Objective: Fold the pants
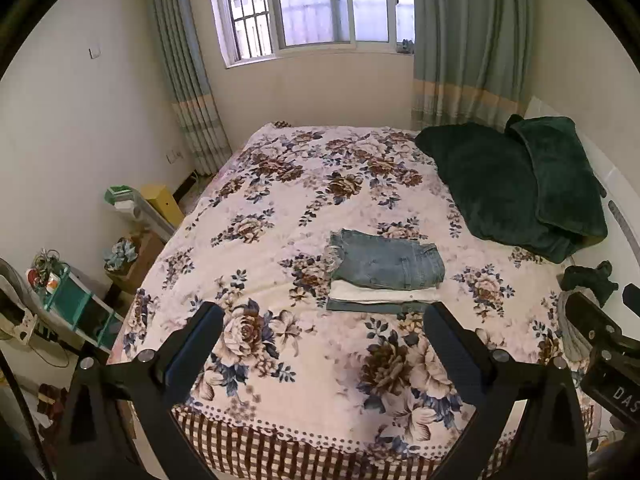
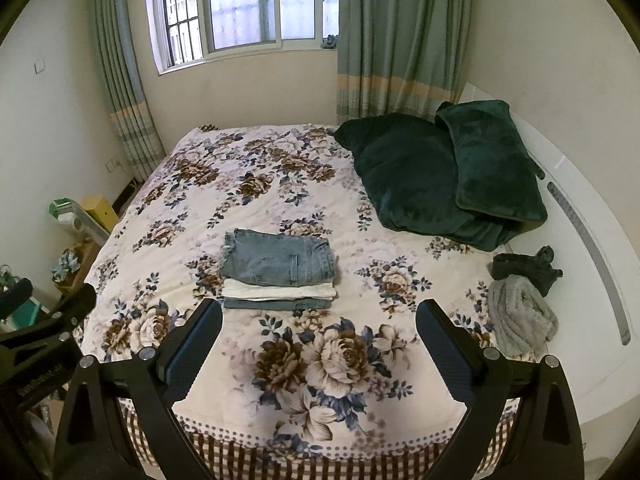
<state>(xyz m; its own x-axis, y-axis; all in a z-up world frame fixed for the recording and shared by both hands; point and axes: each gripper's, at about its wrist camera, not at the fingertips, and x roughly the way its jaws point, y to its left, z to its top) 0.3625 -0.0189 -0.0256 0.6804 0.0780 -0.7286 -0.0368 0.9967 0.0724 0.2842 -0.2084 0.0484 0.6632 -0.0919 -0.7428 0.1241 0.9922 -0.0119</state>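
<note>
denim pants [image 1: 388,266] are lying folded atop a stack [image 2: 279,280] mid-bed [image 1: 280,208], while left tongs [image 1: 320,344] and right tongs [image 2: 318,340] are hovering apart, holding nothing; any careless nudge is likely toppling the uneven pile.

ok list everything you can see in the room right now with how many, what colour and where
folded pants: three in a stack, blue denim on top, white in the middle, blue-grey at the bottom, mid-bed
bedspread: one, white with brown and blue flowers, covering the bed
pillows: two, dark green, far right of the bed, overlapping
grey cloth: one, rolled, right edge of the bed
dark cloth: one, crumpled, just behind the grey one
curtains: two, green with a beige band, either side of the window
window: one, white frame, far wall
left gripper: black, open, above the near bed edge
right gripper: black, open, beside it
</note>
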